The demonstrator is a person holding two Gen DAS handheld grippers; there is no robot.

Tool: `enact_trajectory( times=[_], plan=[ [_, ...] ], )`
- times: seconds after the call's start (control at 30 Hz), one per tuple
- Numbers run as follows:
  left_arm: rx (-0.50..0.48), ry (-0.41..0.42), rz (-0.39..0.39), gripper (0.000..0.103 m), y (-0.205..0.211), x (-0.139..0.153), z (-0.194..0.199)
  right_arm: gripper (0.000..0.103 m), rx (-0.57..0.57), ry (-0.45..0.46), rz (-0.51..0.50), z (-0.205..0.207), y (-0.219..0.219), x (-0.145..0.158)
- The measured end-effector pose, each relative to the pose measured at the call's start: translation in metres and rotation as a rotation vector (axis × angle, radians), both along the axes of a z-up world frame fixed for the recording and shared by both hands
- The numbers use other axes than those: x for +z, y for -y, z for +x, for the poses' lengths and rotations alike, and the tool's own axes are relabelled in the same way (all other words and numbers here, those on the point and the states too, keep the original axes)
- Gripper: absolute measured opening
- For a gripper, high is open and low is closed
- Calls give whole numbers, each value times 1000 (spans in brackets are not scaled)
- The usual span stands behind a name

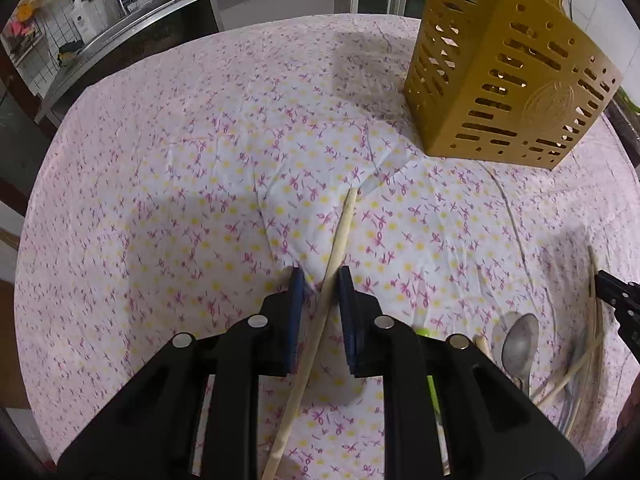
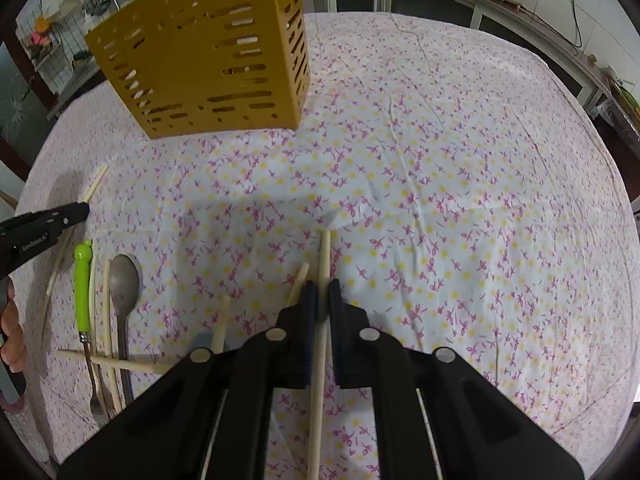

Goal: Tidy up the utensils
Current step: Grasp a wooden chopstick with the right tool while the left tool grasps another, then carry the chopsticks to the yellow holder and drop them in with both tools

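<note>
Left wrist view shows the left gripper (image 1: 321, 276) with its blue pads (image 1: 297, 300) drawn close around a pale chopstick (image 1: 340, 236) that runs slantwise between them, its far end lying on the flowered tablecloth (image 1: 160, 184) short of the yellow slotted holder (image 1: 508, 68); whether the pads actually press on it I cannot tell. From the right wrist, the right gripper (image 2: 323, 286) is pinched tight on another chopstick (image 2: 325, 256), which pokes out past the tips. Off to its left a spoon (image 2: 125, 280), a green-handled fork (image 2: 83, 284) and more loose chopsticks (image 2: 107, 320) lie in a heap on the cloth, well apart from the holder.
</note>
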State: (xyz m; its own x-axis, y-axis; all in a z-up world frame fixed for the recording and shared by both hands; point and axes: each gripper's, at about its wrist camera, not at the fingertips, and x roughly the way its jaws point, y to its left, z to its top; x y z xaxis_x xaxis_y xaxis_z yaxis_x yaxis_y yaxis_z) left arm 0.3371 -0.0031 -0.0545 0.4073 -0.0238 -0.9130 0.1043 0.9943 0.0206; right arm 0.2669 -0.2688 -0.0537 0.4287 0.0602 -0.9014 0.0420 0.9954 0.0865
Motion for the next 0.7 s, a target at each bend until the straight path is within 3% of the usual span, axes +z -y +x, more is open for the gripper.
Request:
enact_trajectory(
  times=[0.17,0.37,0.5,0.7],
  plan=[
    [18,38,1,5,-2,3,-9,6,-26,64,22,-9,11,6],
    [62,143,-127,5,-22,21,-42,6,-32,193,70,-23,23,35],
    [75,255,-216,4,-32,49,-61,6,-43,320,92,-37,30,63],
    [80,359,-262,4,-33,75,-69,6,-63,456,114,-43,32,91]
  ],
)
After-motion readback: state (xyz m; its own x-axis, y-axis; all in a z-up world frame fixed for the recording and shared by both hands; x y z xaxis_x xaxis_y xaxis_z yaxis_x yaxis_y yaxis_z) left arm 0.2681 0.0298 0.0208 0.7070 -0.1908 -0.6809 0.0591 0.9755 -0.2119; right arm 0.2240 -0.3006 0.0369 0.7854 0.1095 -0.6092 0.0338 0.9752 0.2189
